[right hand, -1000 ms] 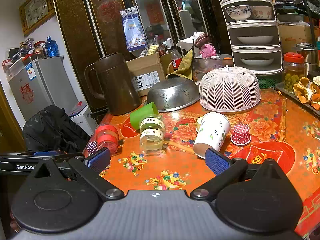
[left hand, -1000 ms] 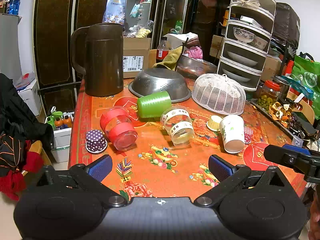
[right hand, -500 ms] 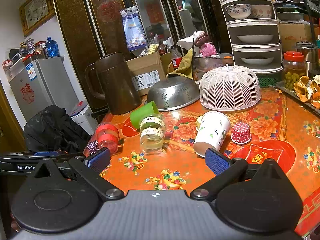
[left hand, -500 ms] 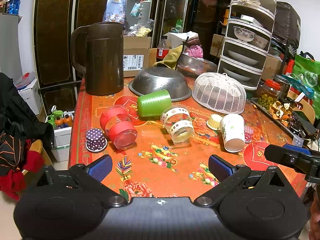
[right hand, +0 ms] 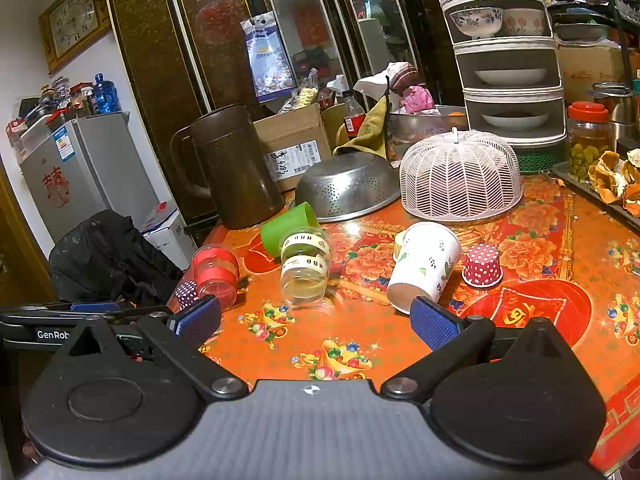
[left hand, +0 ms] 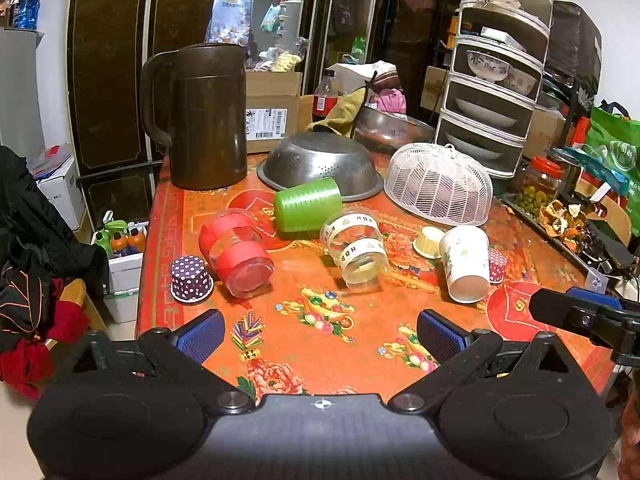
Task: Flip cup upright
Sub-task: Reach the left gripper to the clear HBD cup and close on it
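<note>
Your left gripper (left hand: pixel 320 334) and right gripper (right hand: pixel 316 318) both hang wide apart over the near edge of the orange floral-cloth table (left hand: pixel 360 344), gripping nothing. The white paper cup with leaf print (right hand: pixel 426 266) lies on its side mid-table, seemingly touching a small yellow cupcake liner (left hand: pixel 428 242) behind it.

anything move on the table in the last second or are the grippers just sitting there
Nothing visibly changed. Both hand-held grippers, left and right, stay open and empty short of the cups, and the green cup and white paper cup lie tipped over where they were.
</note>
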Demonstrator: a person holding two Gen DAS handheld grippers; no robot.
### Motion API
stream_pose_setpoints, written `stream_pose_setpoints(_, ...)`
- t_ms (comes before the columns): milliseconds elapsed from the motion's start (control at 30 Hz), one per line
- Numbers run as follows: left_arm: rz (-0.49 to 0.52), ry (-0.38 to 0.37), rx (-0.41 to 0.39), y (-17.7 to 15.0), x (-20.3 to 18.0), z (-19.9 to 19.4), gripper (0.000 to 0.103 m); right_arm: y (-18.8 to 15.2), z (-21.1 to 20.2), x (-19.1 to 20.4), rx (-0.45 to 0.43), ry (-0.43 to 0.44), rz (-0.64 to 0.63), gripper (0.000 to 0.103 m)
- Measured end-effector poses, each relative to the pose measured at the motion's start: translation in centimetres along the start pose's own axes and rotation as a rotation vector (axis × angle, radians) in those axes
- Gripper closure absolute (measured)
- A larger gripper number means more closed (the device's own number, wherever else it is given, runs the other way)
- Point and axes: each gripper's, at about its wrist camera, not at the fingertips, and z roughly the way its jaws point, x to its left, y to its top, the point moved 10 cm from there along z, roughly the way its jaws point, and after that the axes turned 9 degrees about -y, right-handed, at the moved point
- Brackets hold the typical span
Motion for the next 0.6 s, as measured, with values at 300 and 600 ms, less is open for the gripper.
stream_pose_setpoints(300,-0.056,-0.044,0.021,2.7,-1.1,2.4,0.0,-0.6,0.1,-1.6,0.008,0.011,0.028,0.001)
stream_pose_setpoints(600,-0.128,0.015,0.278,5.6,-2.3,14.9,0.009,-1.0,-1.2,-6.1,0.002,0.021,0.107,0.001)
